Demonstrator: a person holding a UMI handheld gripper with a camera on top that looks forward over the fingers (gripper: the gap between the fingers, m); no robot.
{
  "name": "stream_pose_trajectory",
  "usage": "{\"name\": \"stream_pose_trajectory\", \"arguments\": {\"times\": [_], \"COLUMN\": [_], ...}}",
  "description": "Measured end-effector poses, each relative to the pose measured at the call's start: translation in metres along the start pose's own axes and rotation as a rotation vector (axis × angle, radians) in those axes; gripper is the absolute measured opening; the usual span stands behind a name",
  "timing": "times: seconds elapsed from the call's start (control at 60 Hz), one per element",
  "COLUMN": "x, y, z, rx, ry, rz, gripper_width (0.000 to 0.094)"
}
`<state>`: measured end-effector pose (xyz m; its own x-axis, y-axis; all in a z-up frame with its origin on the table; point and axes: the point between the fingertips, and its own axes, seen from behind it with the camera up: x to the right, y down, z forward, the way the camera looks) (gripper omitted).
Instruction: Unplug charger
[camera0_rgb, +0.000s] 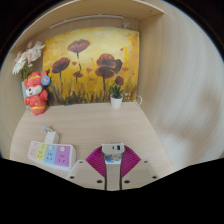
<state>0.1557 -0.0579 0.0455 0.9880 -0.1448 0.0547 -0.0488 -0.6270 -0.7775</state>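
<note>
— Found the charger?

— Stood white and upright (50, 135) at the far end of the pastel power strip (50, 155), on the counter (160, 125). Lay left of the gripper (112, 160) and clearly apart from it.

— And the jaws?

— Could not tell whether open or closed. Showed a small pale block (112, 150) between the magenta pads (97, 158), with contact impossible to judge.

— Risks from there?

— Probably the strip: seemed loose on the counter, so likely to lift or slide along with a straight pull instead of letting the plug go. Might also have jammed the pins on a slanted tug, given the approach from the side.

— Anything nearby?

— Plush toy (36, 92) and white flowers (24, 62) just beyond the strip; possibly knocked by an overshoot after a sudden release.
</note>
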Motion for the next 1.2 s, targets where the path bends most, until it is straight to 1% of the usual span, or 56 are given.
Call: {"name": "stream_pose_trajectory", "arguments": {"times": [0.133, 0.183, 0.233, 0.25, 0.333, 0.367, 0.4, 0.417, 0.467, 0.5, 0.533, 0.6, 0.633, 0.667, 0.717, 0.817, 0.95, 1.1, 1.2], "x": [0.005, 0.005, 0.005, 0.006, 0.002, 0.003, 0.006, 0.008, 0.012, 0.015, 0.017, 0.015, 0.011, 0.005, -0.001, -0.022, -0.055, -0.092, -0.109], "y": [0.037, 0.034, 0.032, 0.031, 0.027, 0.026, 0.021, 0.017, 0.001, -0.013, -0.028, -0.06, -0.075, -0.089, -0.107, -0.119, -0.103, -0.065, -0.048], "z": [0.019, 0.025, 0.028, 0.029, 0.035, 0.036, 0.036, 0.035, 0.028, 0.024, 0.015, -0.01, -0.025, -0.041, -0.071, -0.127, -0.191, -0.236, -0.261], "rx": [-0.106, -0.08, -0.083, -0.087, -0.101, -0.109, -0.105, -0.1, -0.063, -0.033, 0.0, 0.072, 0.108, 0.14, 0.178, 0.228, 0.244, 0.223, 0.202], "ry": [-0.037, -0.047, -0.051, -0.053, -0.081, -0.084, -0.074, -0.069, -0.055, -0.051, -0.042, -0.037, -0.043, -0.053, -0.057, -0.084, -0.103, -0.127, -0.153], "rz": [0.001, 0.01, -0.003, -0.003, 0.014, 0.027, 0.035, 0.037, 0.038, 0.036, 0.036, 0.041, 0.042, 0.044, 0.048, 0.062, 0.046, 0.007, -0.019], "gripper_width": [0.0181, 0.0208, 0.0223, 0.0256, 0.0312, 0.0378, 0.0462, 0.0487, 0.0505, 0.0545, 0.0624, 0.0818, 0.0875, 0.0859, 0.0859, 0.0854, 0.0854, 0.0858, 0.0871]}}
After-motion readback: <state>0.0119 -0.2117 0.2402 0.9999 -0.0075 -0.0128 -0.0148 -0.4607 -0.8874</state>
